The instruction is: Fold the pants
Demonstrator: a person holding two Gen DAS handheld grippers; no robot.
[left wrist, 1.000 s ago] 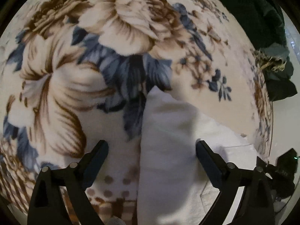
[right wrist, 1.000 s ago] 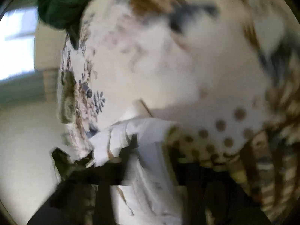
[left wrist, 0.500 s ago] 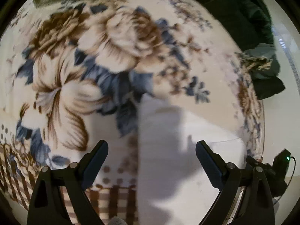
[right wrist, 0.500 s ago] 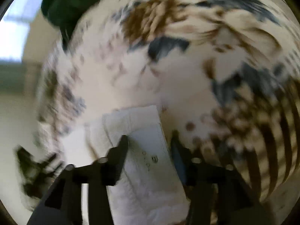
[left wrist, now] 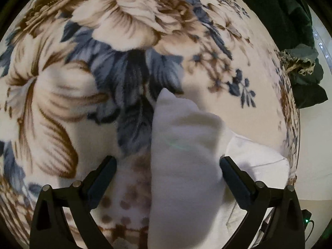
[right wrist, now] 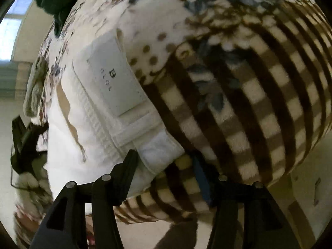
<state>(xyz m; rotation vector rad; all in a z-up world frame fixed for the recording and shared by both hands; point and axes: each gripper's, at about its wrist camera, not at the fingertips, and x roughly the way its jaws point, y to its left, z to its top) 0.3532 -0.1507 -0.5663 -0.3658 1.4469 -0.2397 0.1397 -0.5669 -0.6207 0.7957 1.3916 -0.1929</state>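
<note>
White pants (left wrist: 182, 166) lie folded on a floral blanket (left wrist: 103, 83). In the left wrist view a raised white fold runs between the fingers of my left gripper (left wrist: 168, 166), which is open and holds nothing. In the right wrist view the pants' waistband (right wrist: 132, 120) with a white label (right wrist: 116, 83) lies at the blanket's edge. My right gripper (right wrist: 166, 170) is open, its left finger (right wrist: 126, 170) beside the waistband corner, with no cloth held. My left gripper (right wrist: 22, 141) shows at the left of the right wrist view.
The blanket has a brown checked border (right wrist: 249, 103) near its edge. Dark green cloth (left wrist: 290, 20) lies at the far right of the blanket. Beyond the blanket's edge is pale floor (right wrist: 145, 236).
My right gripper has opened and let go of the pants, pulling back toward the blanket's edge; the waistband now lies flat. The left gripper stays open over the fold.
</note>
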